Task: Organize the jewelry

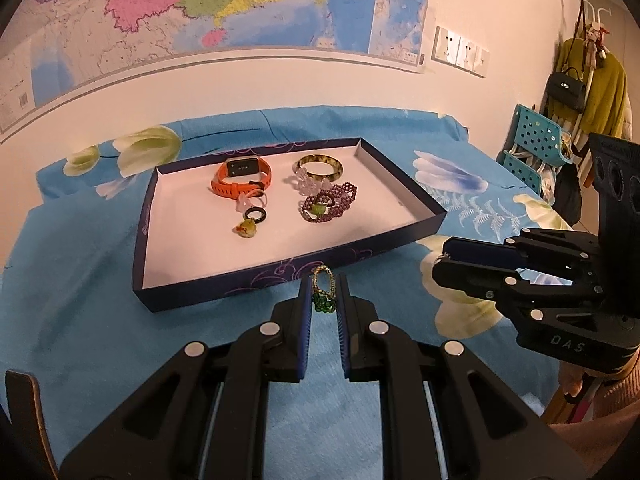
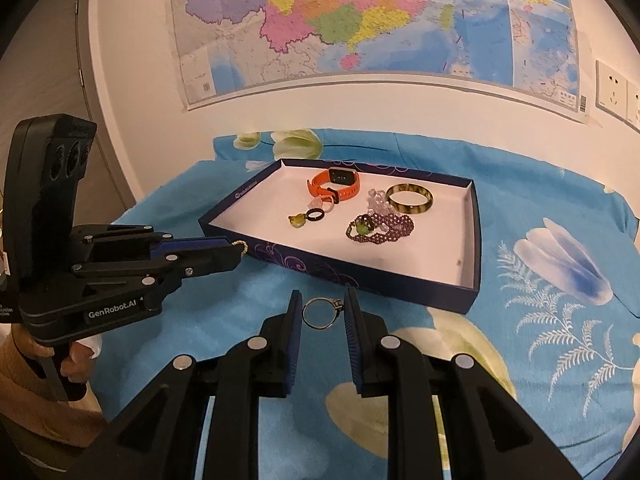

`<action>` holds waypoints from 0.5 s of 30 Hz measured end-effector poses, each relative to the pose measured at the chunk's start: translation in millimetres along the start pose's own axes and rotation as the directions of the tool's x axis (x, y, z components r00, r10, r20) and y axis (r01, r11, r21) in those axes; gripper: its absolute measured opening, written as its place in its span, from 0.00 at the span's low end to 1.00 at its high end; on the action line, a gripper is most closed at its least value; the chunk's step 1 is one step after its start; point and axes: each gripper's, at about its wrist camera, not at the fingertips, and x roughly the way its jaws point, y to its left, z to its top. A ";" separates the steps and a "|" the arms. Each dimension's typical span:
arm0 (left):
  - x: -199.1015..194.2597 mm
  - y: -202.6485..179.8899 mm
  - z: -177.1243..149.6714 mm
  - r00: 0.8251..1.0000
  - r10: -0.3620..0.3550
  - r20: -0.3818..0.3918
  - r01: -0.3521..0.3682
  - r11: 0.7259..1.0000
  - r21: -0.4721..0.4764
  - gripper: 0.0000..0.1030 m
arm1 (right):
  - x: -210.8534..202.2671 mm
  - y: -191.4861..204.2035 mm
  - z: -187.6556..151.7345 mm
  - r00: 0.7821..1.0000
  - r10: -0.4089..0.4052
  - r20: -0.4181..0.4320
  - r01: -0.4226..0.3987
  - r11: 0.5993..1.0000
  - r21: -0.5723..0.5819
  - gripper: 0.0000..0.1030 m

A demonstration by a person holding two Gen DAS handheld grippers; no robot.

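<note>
A dark blue shallow box point(image 1: 256, 280) point(image 2: 360, 276) with a white floor lies on the blue flowered cloth. In it are an orange smartwatch point(image 1: 240, 176) point(image 2: 336, 184), a tortoiseshell bangle point(image 1: 320, 166) point(image 2: 410, 199), a purple beaded bracelet point(image 1: 328, 202) point(image 2: 380, 228), a black ring point(image 1: 255, 215) and a small yellow-green charm point(image 1: 246, 229). My left gripper point(image 1: 324, 296) is shut on a gold beaded ring with a green stone point(image 1: 322, 288), just short of the box's near wall. My right gripper point(image 2: 322, 312) is shut on a thin silver ring point(image 2: 319, 313), held upright by its setting.
A wall map hangs behind the table. A teal plastic basket point(image 1: 532, 148) and a coat rack with clothes and a bag point(image 1: 588, 80) stand at the right. Wall sockets point(image 1: 460, 50) sit above. A door point(image 2: 52, 112) is at the left.
</note>
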 end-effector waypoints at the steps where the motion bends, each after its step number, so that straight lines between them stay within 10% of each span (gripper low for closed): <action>1: -0.4 0.4 0.7 1.000 0.001 0.002 -0.001 1.000 -0.001 0.12 | 0.4 0.1 0.7 1.000 0.002 0.002 -0.002 1.000 0.000 0.19; 15: -3.9 11.3 7.8 1.000 0.018 0.024 -0.017 1.000 -0.023 0.12 | 7.5 2.4 13.1 1.000 0.007 0.025 -0.006 1.000 -0.013 0.19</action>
